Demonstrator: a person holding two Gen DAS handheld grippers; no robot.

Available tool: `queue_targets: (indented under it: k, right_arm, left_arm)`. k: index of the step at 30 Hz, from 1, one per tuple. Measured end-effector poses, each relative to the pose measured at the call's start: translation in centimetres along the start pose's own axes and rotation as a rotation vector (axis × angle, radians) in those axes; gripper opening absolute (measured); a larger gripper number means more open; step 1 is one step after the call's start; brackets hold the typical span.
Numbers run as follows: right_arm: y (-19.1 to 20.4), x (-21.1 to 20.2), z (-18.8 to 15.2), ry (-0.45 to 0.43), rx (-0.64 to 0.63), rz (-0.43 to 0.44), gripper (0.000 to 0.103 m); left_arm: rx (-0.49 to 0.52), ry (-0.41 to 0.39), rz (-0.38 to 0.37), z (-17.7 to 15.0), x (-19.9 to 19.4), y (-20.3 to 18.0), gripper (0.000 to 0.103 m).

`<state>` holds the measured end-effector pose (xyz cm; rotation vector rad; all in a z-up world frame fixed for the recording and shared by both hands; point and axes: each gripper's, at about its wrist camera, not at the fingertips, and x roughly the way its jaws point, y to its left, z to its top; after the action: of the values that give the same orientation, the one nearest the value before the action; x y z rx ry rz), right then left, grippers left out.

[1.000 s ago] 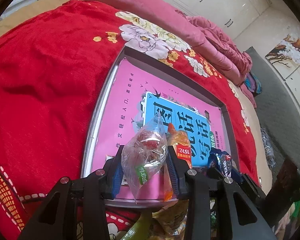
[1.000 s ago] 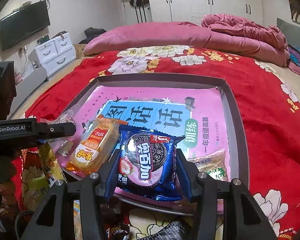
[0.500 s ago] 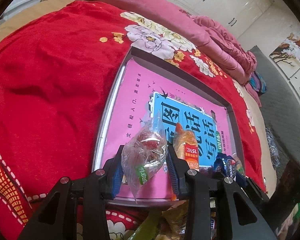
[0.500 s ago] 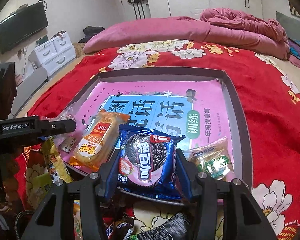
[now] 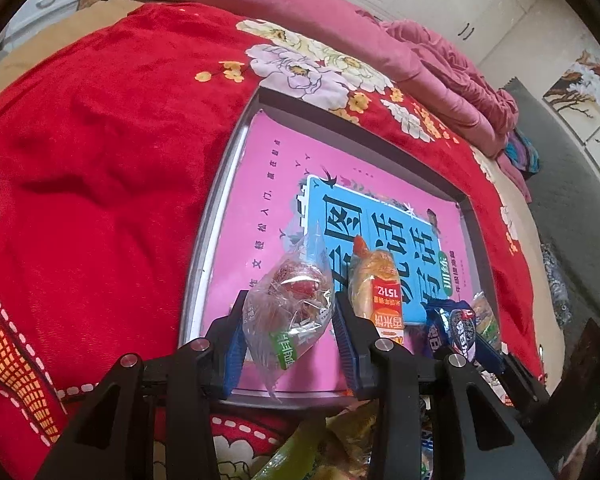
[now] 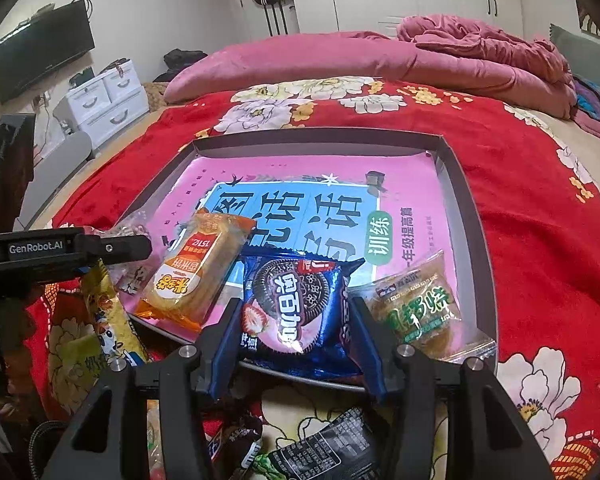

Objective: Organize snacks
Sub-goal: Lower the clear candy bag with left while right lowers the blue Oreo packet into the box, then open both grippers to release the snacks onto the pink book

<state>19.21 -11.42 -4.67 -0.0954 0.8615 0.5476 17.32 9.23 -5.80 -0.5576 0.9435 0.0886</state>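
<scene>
My left gripper (image 5: 287, 312) is shut on a clear snack bag (image 5: 290, 300) with a red and brown treat and a green label, held over the near left corner of the grey tray (image 5: 220, 208). My right gripper (image 6: 294, 322) is shut on a blue cookie packet (image 6: 296, 304) over the tray's near edge (image 6: 466, 200). An orange cake packet (image 6: 198, 270) lies in the tray to its left, a green-lettered clear packet (image 6: 418, 308) to its right. The left gripper's arm (image 6: 64, 250) shows at the left of the right wrist view.
A pink and blue book cover (image 6: 300, 208) lines the tray floor. The tray rests on a red flowered bedspread (image 5: 100, 140). Loose snack packets (image 6: 320, 452) lie on the bed below the tray's near edge, with a yellow bag (image 6: 100, 320) at the left. Pink bedding (image 6: 380, 56) is heaped behind.
In both views the tray has slid a little farther off and to the right. Both packets stay gripped in the same way.
</scene>
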Motion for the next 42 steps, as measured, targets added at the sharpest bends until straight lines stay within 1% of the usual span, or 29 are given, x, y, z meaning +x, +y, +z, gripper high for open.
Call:
queue_targets:
  k: [5,12,17,25,34,37,42]
  right_arm:
    - [0.0,0.0,0.0,0.000,-0.003,-0.002,0.053]
    - [-0.1,-0.4,0.0,0.005,0.006,0.016,0.053]
    - [0.0,-1.1,0.2,-0.014,-0.002,0.010,0.053]
    - [0.0,-1.5,0.4,-0.031,0.005,0.003,0.055]
    - [0.3,-1.7,1.0,-0.059,-0.007,-0.008,0.060]
    - [0.5,-1.6,1.0,-0.062,-0.020,-0.016,0.062]
    - [0.8,-1.8,1.0,-0.079,-0.033,-0.033,0.066]
  left_arm:
    - [0.004,0.006,-0.001,-0.1,0.1,-0.2,0.041]
    - [0.019,0.002,0.021,0.0,0.3,-0.4,0.041]
    - [0.037,0.011,0.024,0.0,0.5,-0.8,0.042]
    - [0.025,0.012,0.032,0.1,0.6,-0.9,0.044]
    - [0.014,0.011,0.048,-0.1,0.2,-0.6,0.052]
    - [0.009,0.004,0.052,0.1,-0.1,-0.5,0.058]
    - [0.017,-0.003,0.048,0.2,-0.6,-0.9,0.064]
